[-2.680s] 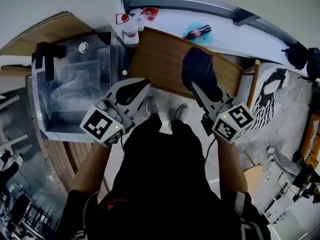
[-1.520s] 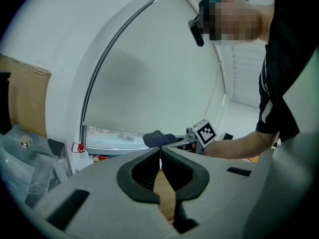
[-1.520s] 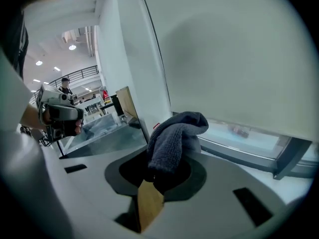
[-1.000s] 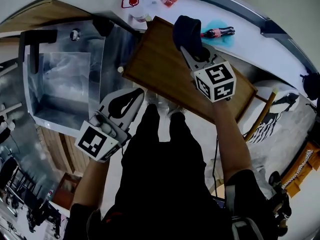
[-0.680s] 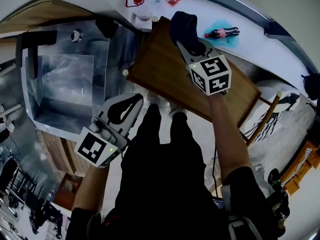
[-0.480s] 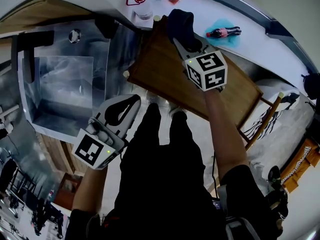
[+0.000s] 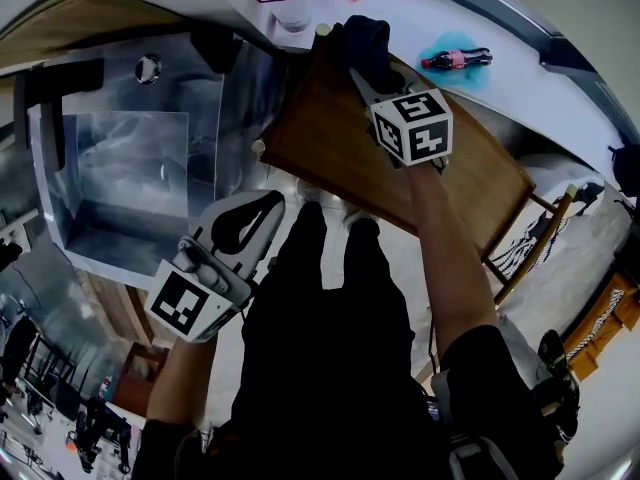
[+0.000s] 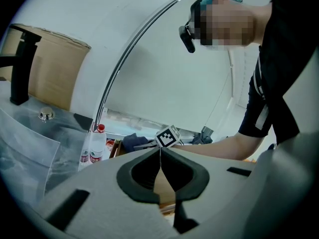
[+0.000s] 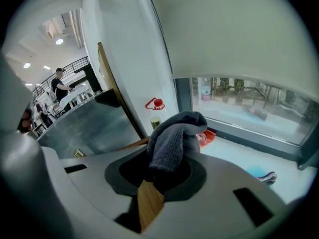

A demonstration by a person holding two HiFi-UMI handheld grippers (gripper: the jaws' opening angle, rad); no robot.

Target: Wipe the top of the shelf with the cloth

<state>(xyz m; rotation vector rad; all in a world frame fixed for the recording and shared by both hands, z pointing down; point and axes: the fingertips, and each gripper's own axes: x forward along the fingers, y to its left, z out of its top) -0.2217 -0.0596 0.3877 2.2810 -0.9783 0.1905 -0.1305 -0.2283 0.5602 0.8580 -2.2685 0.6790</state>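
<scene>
The right gripper (image 7: pixel 367 65), clamped on the cloth (image 7: pixel 362 38), had slid to the far corner of the shelf (image 7: pixel 330 143), arm outstretched. The left gripper (image 7: pixel 270 200) hung low, jaws together.

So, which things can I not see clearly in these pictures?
- Head view: the cloth and right hand-held gripper cover the shelf top beneath; contact unclear.
- Left gripper view: the bottle label is too small to read.
- Right gripper view: the shelf top is mostly hidden behind that gripper's body.

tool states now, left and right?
Left tool: closed, empty.
Right tool: closed on the cloth.
</scene>
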